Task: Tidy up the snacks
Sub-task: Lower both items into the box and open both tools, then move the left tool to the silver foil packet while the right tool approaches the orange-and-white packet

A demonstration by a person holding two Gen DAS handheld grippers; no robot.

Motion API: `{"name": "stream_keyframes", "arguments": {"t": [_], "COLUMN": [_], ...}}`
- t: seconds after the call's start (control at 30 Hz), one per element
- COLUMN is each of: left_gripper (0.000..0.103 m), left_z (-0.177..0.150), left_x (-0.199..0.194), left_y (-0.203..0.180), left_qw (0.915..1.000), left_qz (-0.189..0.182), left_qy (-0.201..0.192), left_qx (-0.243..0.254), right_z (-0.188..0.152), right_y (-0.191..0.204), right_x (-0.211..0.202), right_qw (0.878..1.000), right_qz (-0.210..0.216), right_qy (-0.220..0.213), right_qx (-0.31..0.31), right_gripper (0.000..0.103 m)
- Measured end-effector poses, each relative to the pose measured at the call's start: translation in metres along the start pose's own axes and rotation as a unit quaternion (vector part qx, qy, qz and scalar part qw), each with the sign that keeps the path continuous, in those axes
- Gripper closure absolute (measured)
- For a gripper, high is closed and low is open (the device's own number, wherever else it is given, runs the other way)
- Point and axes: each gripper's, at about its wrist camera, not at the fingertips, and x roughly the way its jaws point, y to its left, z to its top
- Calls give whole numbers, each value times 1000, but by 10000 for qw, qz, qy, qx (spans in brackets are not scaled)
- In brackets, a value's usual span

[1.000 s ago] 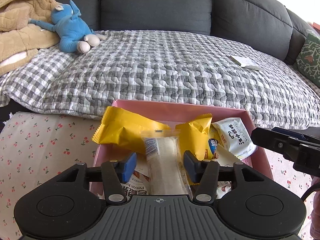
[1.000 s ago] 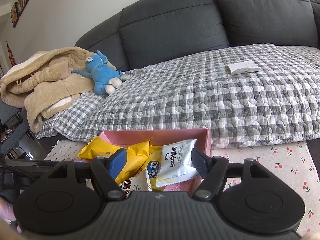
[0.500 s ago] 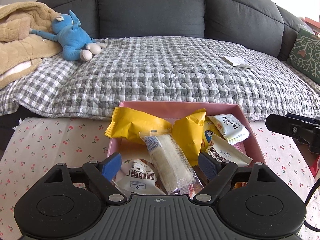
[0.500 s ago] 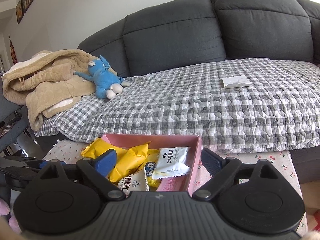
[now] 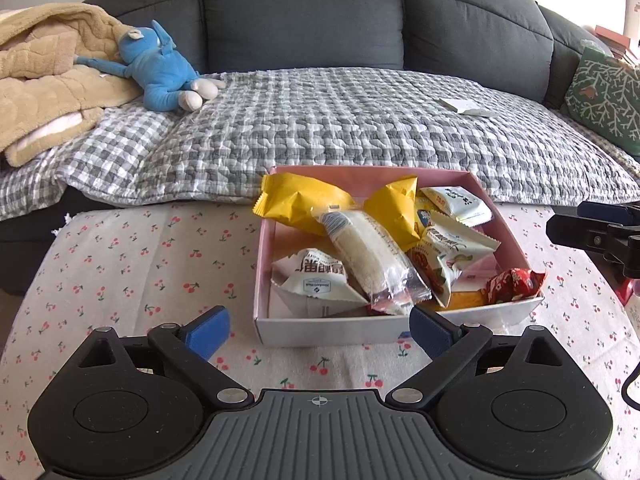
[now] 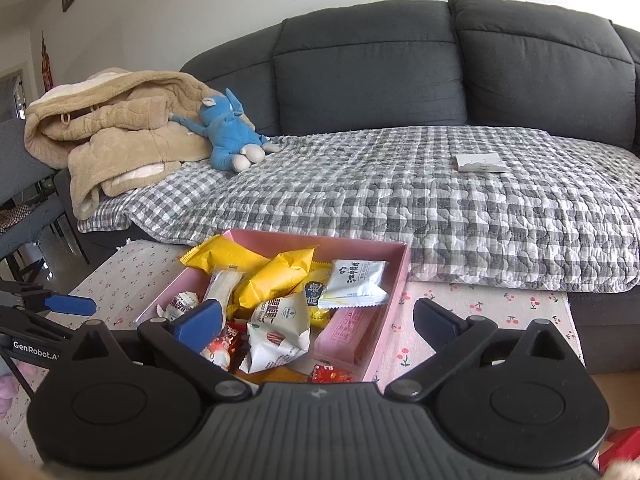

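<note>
Pink box [image 5: 376, 330] of snacks just ahead of left gripper [image 5: 316, 326], clear-wrapped cake [image 5: 368, 256] lengthwise toward it, right gripper [image 6: 320, 320] alongside, jaws spread, holding nothing.

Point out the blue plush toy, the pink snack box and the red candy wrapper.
blue plush toy [image 5: 162, 68], left wrist view, on its torso.
pink snack box [image 5: 332, 330], left wrist view, on its white near wall.
red candy wrapper [image 5: 510, 285], left wrist view, on the wrapper's middle, at the box's near right corner.
</note>
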Motion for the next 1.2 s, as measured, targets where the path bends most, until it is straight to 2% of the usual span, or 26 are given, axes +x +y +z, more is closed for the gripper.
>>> {"name": "stream_keyframes", "arguments": {"t": [0.3,0.57,0.8,0.97,1.2], "left_gripper": [2,2,2,2,2], "left_z": [-42,-75,-107,-126,-141], "left_x": [-18,-25,-36,-44,-49], "left_y": [36,49,47,56,60], "left_qw": [9998,10000,9977,9954,9917], "left_qz": [37,52,-257,-649,-977], "left_qy": [171,38,-140,-106,22], "left_qx": [-132,24,612,691,838], "right_z": [-27,-45,-73,-91,-115], "right_y": [26,50,69,78,92], "right_x": [-5,-6,-13,-18,-22], "right_qw": [9988,9953,9886,9829,9750], "right_qz": [229,511,865,1053,1083], "right_qy": [203,379,612,824,1127], "right_qx": [-385,-727,-1065,-1269,-1583], "right_gripper": [0,0,0,0,0]}}
